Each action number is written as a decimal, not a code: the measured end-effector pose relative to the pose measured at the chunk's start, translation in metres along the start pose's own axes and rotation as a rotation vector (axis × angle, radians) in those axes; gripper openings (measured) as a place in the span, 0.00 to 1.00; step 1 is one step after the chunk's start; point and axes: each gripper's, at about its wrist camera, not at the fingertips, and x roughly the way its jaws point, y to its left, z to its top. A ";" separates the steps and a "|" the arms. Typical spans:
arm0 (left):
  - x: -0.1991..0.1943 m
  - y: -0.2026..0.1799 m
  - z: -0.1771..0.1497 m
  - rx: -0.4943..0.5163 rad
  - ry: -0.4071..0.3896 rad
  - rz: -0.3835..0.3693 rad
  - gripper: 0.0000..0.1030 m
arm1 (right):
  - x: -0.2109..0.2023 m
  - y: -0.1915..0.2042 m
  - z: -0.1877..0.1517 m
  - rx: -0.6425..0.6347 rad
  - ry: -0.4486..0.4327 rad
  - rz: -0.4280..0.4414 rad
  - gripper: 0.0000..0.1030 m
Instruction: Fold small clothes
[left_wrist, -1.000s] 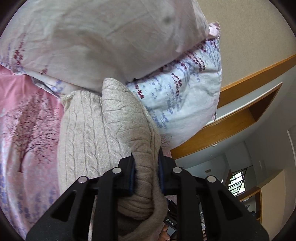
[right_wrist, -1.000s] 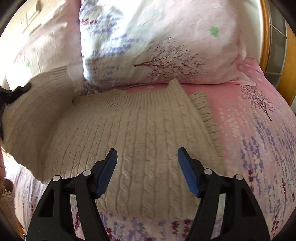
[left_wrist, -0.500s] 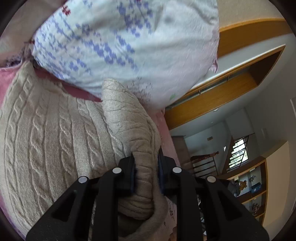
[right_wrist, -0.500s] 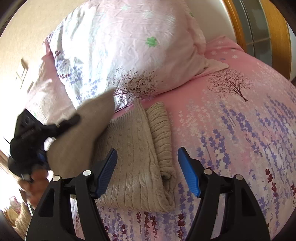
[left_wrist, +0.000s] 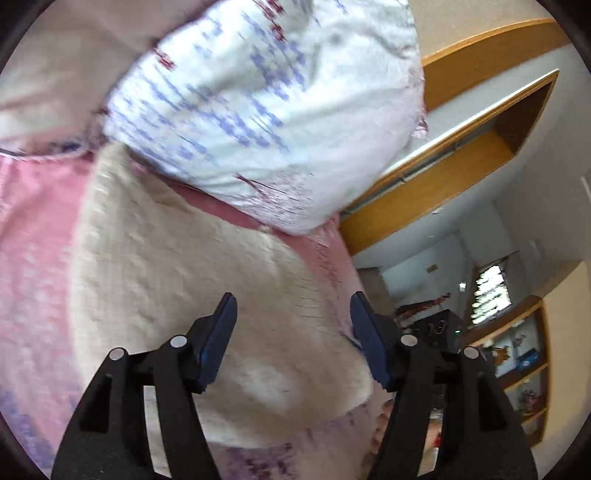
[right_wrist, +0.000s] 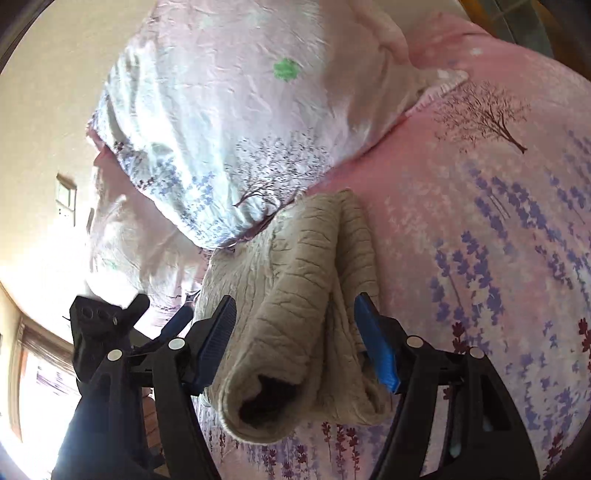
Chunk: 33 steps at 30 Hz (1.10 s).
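A beige cable-knit sweater (left_wrist: 221, 295) lies folded on the pink bedspread (left_wrist: 33, 240), just below a pillow. My left gripper (left_wrist: 292, 299) hovers over its right part. Its jaws are opening and nothing is caught between the pads. In the right wrist view the sweater (right_wrist: 306, 251) is a narrow folded bundle with an open cuff end facing the camera. My right gripper (right_wrist: 295, 299) straddles that near end, its jaws closing a little, the blue pads flanking the knit without pinching it. The left gripper (right_wrist: 159, 310) shows at the bundle's left.
A large floral pillow (right_wrist: 240, 110) leans right behind the sweater, with a second pillow to its left. The flowered bedspread (right_wrist: 498, 240) stretches out to the right. Wooden headboard framing (left_wrist: 461, 166) and a room with shelves (left_wrist: 517, 350) lie past the bed's edge.
The left gripper carried the sweater's fold across, then opened and let it go; the knit now lies flat beneath it. The right gripper rolled and moved in over the folded bundle's near end.
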 end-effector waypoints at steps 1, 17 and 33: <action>-0.010 0.008 -0.001 0.009 -0.013 0.061 0.63 | 0.001 0.000 0.001 0.000 0.001 -0.013 0.62; -0.022 0.052 -0.027 0.081 0.063 0.234 0.65 | 0.019 0.051 0.014 -0.281 -0.121 -0.183 0.09; -0.024 0.041 -0.039 0.086 0.100 0.219 0.65 | -0.006 0.015 0.006 -0.144 -0.086 -0.220 0.47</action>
